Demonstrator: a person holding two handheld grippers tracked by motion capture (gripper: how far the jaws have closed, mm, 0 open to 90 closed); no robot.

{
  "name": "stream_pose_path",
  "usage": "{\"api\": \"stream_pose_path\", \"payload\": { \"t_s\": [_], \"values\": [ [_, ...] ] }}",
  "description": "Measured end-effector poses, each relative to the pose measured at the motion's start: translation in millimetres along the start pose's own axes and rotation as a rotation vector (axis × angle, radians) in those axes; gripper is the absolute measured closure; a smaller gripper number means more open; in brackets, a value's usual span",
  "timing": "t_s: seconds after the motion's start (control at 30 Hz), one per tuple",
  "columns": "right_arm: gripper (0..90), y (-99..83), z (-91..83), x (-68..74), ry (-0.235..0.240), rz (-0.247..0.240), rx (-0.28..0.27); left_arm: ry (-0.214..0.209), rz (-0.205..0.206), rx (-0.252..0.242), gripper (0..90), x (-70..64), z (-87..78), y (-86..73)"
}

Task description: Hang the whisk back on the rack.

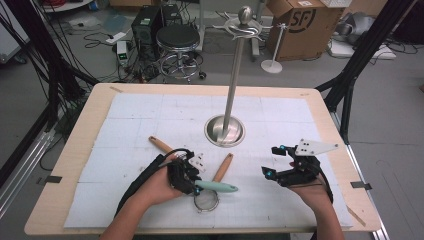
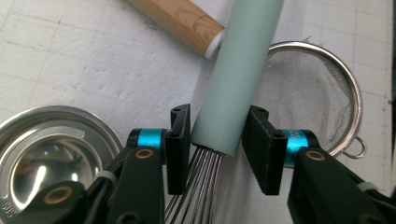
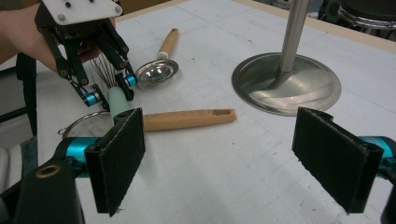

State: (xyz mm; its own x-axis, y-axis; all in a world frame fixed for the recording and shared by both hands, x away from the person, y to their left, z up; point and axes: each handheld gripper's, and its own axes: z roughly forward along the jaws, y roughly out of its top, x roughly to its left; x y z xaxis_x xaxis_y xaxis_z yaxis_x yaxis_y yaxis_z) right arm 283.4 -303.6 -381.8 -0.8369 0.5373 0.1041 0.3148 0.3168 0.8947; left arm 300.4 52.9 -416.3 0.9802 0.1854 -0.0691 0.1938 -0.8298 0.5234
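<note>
- The left gripper (image 2: 217,140) clamps the whisk (image 2: 240,70) by the base of its mint-green handle, just where the wires leave it, near the table's front edge.
- Beneath the handle lies a mesh strainer (image 2: 322,93) with a wooden handle (image 2: 180,21).
- A steel ladle (image 2: 42,144) rests beside it.
- The right gripper (image 3: 224,158), jaws spread wide and holding nothing, hovers toward the front right corner.
- A steel stand (image 1: 225,131) rises mid-table.

Even, soft overhead light keeps all three views bright, with only faint shadows on the white mat (image 1: 150,120). The high view is slightly soft and low in detail. Glare glints on the steel stand base (image 3: 286,81) beyond the right jaws and on the ladle bowl (image 2: 46,149) left of the left jaws. The near jaws look a little blurred and stretched at the frame bottom.
</note>
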Motion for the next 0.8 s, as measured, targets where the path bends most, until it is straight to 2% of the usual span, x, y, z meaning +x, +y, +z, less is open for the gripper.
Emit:
{"api": "stream_pose_path", "payload": {
  "t_s": [0.23,0.4,0.6,0.8],
  "values": [
    [16.6,-0.4,2.0,-0.3,-0.003,-0.004,0.008,0.0,0.029,0.0,66.0,-3.1,-1.8,-0.2],
    [16.6,-0.7,2.0,-0.3,-0.001,-0.001,0.007,-0.002,0.018,-0.018,67.5,-2.9,-3.5,-0.7],
    [16.6,-0.9,1.3,-0.6,0.0,0.0,0.007,0.002,0.033,-0.021,68.8,-5.0,-7.9,-2.4],
    [16.6,-0.8,1.1,-0.8,0.0,0.001,0.005,0.022,0.003,-0.085,69.1,-4.0,-20.3,-5.0]
  ]
}}
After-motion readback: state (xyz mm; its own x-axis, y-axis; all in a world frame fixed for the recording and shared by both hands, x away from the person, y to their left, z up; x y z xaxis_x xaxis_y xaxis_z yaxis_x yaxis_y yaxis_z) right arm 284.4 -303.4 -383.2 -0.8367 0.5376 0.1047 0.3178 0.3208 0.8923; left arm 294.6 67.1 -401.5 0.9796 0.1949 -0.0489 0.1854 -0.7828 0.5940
